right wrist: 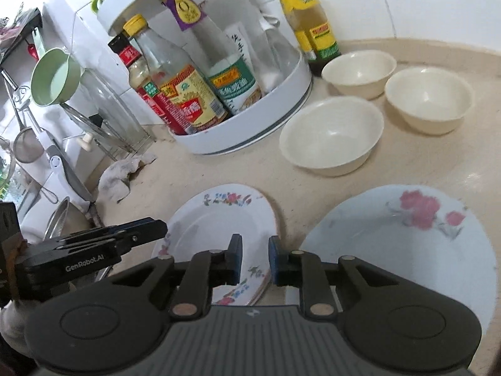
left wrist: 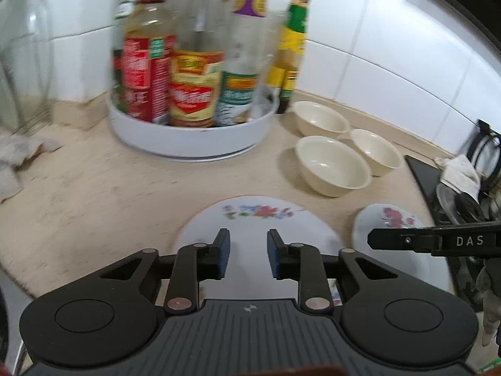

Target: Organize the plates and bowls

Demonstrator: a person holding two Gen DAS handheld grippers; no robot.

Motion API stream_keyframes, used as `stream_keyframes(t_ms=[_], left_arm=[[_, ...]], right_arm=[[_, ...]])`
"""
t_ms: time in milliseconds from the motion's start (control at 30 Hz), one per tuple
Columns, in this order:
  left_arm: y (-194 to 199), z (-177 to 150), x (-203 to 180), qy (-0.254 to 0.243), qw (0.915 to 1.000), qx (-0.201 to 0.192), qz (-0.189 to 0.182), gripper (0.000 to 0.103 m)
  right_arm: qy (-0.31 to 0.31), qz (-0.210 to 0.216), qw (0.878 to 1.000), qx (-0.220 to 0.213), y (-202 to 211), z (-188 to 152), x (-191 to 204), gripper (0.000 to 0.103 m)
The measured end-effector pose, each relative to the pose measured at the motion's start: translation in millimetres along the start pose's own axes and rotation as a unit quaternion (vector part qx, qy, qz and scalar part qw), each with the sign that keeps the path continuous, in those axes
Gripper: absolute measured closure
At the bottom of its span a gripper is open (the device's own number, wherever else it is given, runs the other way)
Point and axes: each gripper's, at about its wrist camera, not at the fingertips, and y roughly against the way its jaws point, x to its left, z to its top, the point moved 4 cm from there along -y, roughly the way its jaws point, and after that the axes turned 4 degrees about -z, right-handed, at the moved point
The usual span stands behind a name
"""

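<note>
A floral plate [left wrist: 260, 216] lies on the beige counter right below my left gripper [left wrist: 249, 250], which is open with nothing between its pads. In the right wrist view this plate [right wrist: 219, 219] tops a small stack. My right gripper [right wrist: 255, 258] hovers over the counter between that stack and a larger rose-patterned plate [right wrist: 407, 244]; its jaws stand a narrow gap apart and hold nothing. Three cream bowls [right wrist: 332, 138] [right wrist: 360, 72] [right wrist: 429, 100] stand upright beyond the plates. Each gripper shows in the other's view: the right gripper [left wrist: 372, 239] and the left gripper [right wrist: 161, 230].
A white turntable rack [left wrist: 191, 138] full of sauce bottles stands at the back by the tiled wall. A glass lid [left wrist: 25, 56] and a crumpled cloth [left wrist: 18, 156] are at the left. A black stove edge [left wrist: 422, 172] is at the right. Utensils and a green cup [right wrist: 53, 76] hang at the far left.
</note>
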Motion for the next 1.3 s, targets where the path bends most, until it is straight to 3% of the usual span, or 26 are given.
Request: stream_keyframes(t_ms=[233,500,1033,1300], left_arm=[[-15,5,-49,-0.059,0.9965,0.007,-0.059,0.032],[-31,-6,-99,-0.124,0.9849,0.029,-0.117,0.031],[-84,-6,-125,-0.165,0.9769,0.073,-0.114,0.027],[-105,-4,-123,-0.198,0.9632,0.110,-0.145,0.027]], right_arm=[[-0.022,-0.050,0.998,-0.034,32,-3,-25,0.076],[-0.084,-0.096,0.991,-0.048,66,-25,-68,0.070],[-0.158,-0.147,0.975,-0.058,103,-71,-112,0.060],[-0.211,-0.162,0.962,-0.069,98,-85,-105,0.058]])
